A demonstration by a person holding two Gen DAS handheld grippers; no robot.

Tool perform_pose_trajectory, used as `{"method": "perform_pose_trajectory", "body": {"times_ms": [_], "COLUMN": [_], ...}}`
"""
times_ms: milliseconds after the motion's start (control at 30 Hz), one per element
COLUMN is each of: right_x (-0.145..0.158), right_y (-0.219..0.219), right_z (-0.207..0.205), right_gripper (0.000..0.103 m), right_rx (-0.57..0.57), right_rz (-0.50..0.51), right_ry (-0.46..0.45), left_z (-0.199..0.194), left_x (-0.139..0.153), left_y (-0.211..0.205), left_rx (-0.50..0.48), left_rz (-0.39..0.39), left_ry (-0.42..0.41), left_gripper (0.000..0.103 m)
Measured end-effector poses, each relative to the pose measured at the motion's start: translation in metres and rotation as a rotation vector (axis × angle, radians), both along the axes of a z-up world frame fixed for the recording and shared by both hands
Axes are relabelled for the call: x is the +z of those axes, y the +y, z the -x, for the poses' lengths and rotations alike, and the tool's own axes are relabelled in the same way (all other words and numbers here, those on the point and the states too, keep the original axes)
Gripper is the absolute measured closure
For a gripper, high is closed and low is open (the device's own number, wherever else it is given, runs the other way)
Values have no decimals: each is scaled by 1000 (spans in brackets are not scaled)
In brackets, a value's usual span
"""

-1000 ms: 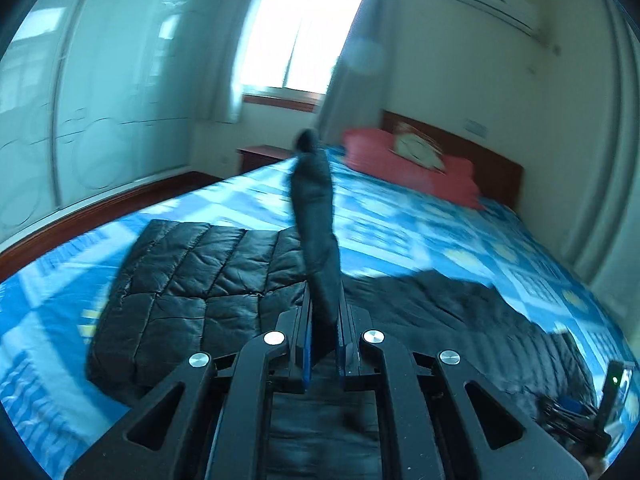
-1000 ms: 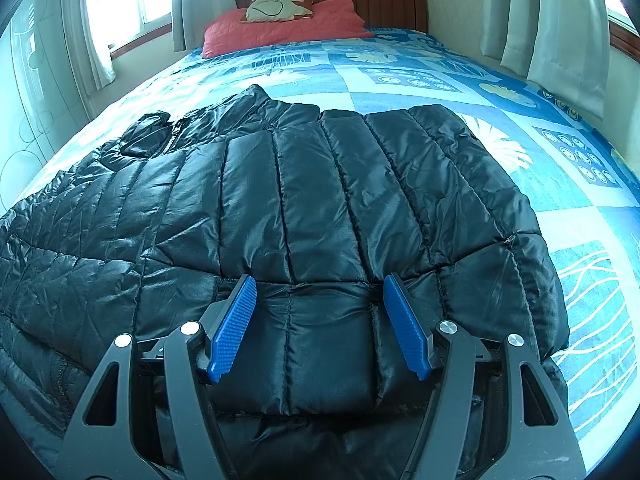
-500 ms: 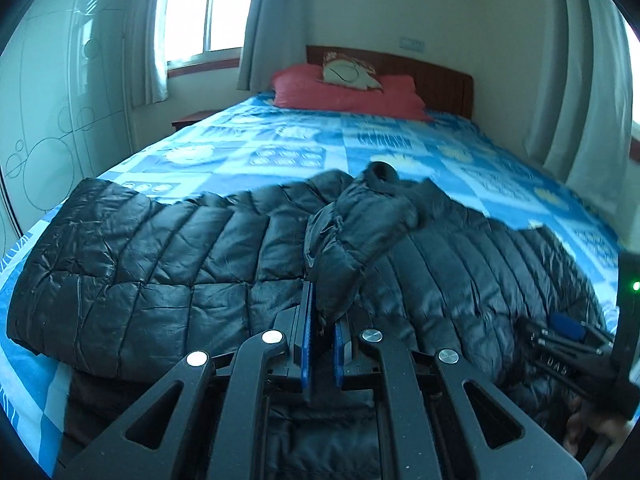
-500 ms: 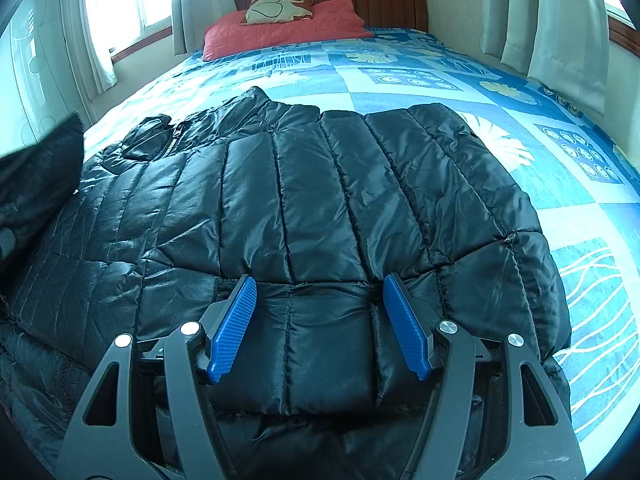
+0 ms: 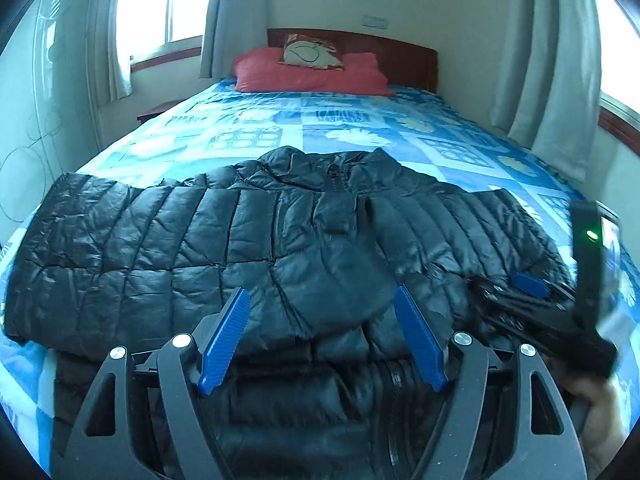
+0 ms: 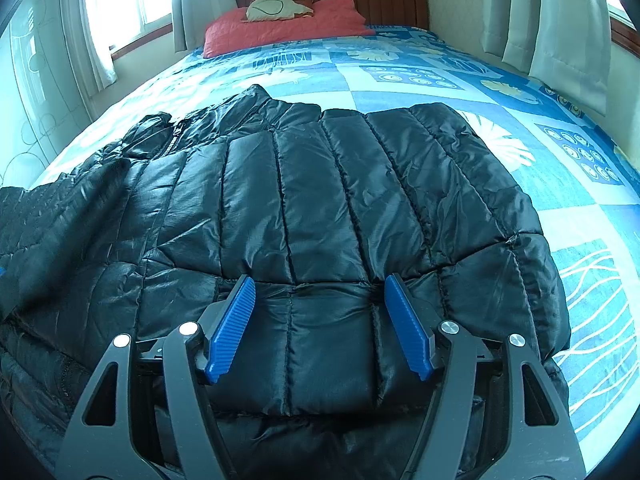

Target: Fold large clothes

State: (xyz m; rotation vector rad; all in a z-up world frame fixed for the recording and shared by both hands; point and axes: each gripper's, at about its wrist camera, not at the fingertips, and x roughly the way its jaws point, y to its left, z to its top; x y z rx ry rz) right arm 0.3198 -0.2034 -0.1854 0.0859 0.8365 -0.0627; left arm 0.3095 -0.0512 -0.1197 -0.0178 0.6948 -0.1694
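A black quilted puffer jacket [image 5: 160,240] [image 6: 320,180] lies spread across the bed, collar toward the pillows. One sleeve [image 5: 332,276] is folded in over the jacket's body. Its cuff end lies between the blue pads of my left gripper [image 5: 320,292], whose jaws are opening and stand apart from the cloth. My right gripper [image 6: 319,280] stays open low over the jacket's near hem, nothing pinched between its pads. In the left wrist view the right gripper [image 5: 528,286] shows at the right edge, with a hand [image 5: 600,408] behind it.
The bed [image 5: 320,120] [image 6: 440,80] has a blue patterned sheet, red pillows [image 5: 308,72] [image 6: 280,24] and a wooden headboard [image 6: 380,0] at the far end. Curtains [image 5: 540,60] hang on the right. A nightstand [image 5: 156,112] and a wardrobe stand left.
My left gripper swung the held sleeve over and down onto the jacket's body, then opened and let it go. The right gripper has kept still.
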Motion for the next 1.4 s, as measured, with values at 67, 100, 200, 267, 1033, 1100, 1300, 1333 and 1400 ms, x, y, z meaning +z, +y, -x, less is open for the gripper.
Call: {"method": "perform_pose_trajectory", "body": {"times_ms": [67, 100, 200, 267, 1033, 1100, 1300, 1333, 1400], "right_x": [12, 18, 40, 46, 66, 61, 18, 10, 5], "right_y": [4, 6, 28, 52, 5, -16, -55, -56, -59], "right_z": [5, 8, 17, 12, -2, -5, -6, -6, -4], "right_gripper": [36, 36, 36, 36, 86, 86, 85, 85, 84], "right_rx": [-25, -26, 18, 77, 8, -26, -77, -74, -71], "right_rz": [-1, -22, -155, -197, -101, -97, -124, -131, -128], "right_ry": [-7, -21, -71, -55, -96, -82, 28, 32, 22], "left_z": [15, 21, 41, 47, 22, 12, -29, -36, -49], "left_x": [9, 12, 21, 23, 36, 34, 12, 5, -8], "left_y": [11, 16, 45, 64, 183, 177, 153, 151, 152], "left_rx": [-3, 0, 44, 86, 341, 331, 310, 316, 335], "left_rz": [9, 12, 8, -2, 53, 43, -65, -83, -120], "left_ry": [-18, -28, -77, -93, -126, -119, -73, -48, 6], "left_gripper": [29, 29, 27, 26, 26, 26, 26, 26, 26]}}
